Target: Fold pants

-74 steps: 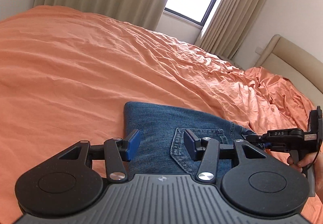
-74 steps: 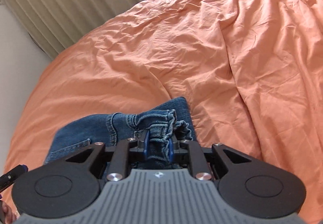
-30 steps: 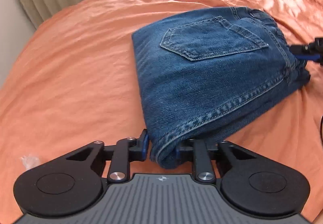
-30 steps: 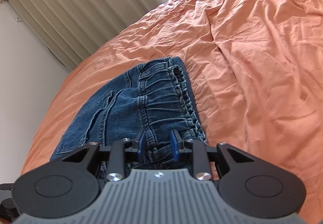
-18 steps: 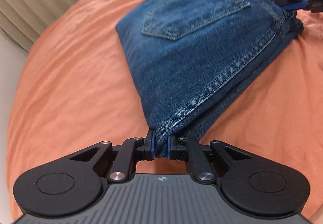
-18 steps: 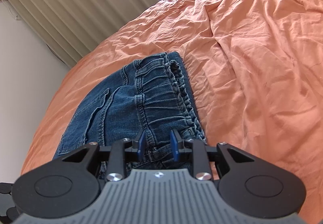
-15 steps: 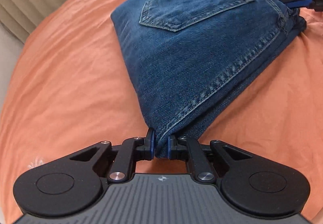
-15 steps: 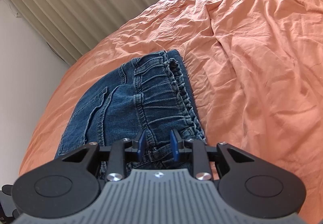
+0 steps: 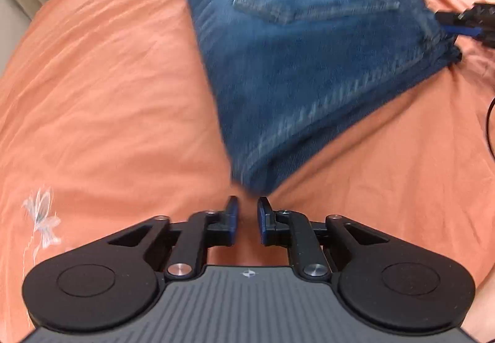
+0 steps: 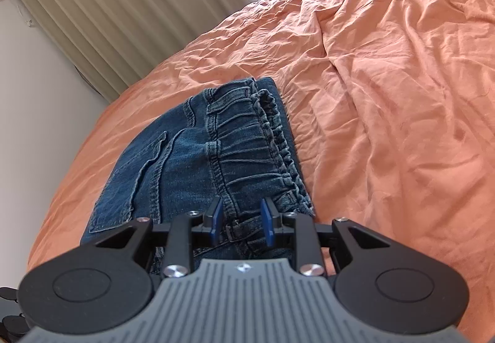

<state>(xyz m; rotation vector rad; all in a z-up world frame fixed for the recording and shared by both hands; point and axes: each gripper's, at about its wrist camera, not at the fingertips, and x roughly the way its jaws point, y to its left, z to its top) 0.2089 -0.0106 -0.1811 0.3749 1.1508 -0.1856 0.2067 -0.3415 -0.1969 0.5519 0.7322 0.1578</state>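
The folded blue jeans point(image 9: 309, 58) lie on the orange bedsheet point(image 9: 108, 95), back pocket up, blurred by motion in the left wrist view. My left gripper point(image 9: 247, 213) sits just short of the jeans' near corner, its jaws slightly apart with nothing between them. My right gripper point(image 10: 241, 219) has the elastic waistband corner of the jeans point(image 10: 222, 157) between its jaws, pinched on the bunched denim. It also shows in the left wrist view point(image 9: 464, 24) at the jeans' far right corner.
The orange sheet point(image 10: 386, 95) is wrinkled to the right of the jeans. Beige curtains point(image 10: 123, 12) and a white wall point(image 10: 37, 126) stand behind the bed. A white flower print point(image 9: 41, 219) marks the sheet at the near left.
My left gripper has let go of the jeans' near corner and pulled back a little; the corner now lies on the sheet. The right gripper keeps its hold on the waistband.
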